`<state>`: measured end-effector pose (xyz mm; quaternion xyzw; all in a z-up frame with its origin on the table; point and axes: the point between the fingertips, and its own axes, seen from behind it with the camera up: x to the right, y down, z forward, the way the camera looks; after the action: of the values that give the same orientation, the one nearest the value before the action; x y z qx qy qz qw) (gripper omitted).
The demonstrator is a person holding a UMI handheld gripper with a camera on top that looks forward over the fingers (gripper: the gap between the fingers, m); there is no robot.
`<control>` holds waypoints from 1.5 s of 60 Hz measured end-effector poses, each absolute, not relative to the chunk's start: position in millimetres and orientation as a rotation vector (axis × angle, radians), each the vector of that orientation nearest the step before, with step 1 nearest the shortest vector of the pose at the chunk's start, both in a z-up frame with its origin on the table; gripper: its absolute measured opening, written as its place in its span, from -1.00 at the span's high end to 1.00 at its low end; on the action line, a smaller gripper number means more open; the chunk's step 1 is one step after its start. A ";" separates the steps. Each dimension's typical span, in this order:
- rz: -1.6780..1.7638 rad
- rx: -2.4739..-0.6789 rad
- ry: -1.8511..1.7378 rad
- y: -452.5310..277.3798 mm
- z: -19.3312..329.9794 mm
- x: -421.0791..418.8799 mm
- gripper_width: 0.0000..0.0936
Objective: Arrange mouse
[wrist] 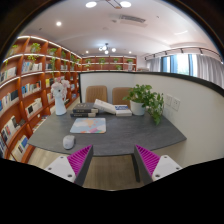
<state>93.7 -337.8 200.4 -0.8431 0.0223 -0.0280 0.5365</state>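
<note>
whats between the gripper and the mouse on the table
Nothing: in the gripper view only bare grey table separates the open gripper from the white mouse, which sits just ahead of the left finger. The mouse pad lies beyond.

table (115, 135): matt grey, smooth top
mouse (68, 142): white plastic, slight sheen
gripper (112, 161): magenta pads (80, 160), ribbed, matt
shelves (30, 80): wood, warm orange
chairs (97, 94): tan upholstery, looks like leather

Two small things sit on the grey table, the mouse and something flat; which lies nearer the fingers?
The white mouse, by the table's near edge just ahead of the open fingers. The pale flat rectangular mat lies farther back.
</note>
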 end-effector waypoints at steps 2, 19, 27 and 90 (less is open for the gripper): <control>-0.057 -2.025 0.052 -341.4 194.6 89.9 -0.76; 0.053 -2.191 -0.006 -346.6 80.7 -2.3 -0.76; 0.115 -2.255 -0.056 -325.1 41.7 -55.9 -0.78; 0.027 -2.439 -0.032 -121.7 -15.7 -148.0 0.30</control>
<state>-148.0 -121.7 -15.7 -0.9389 -0.0124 0.0106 0.3439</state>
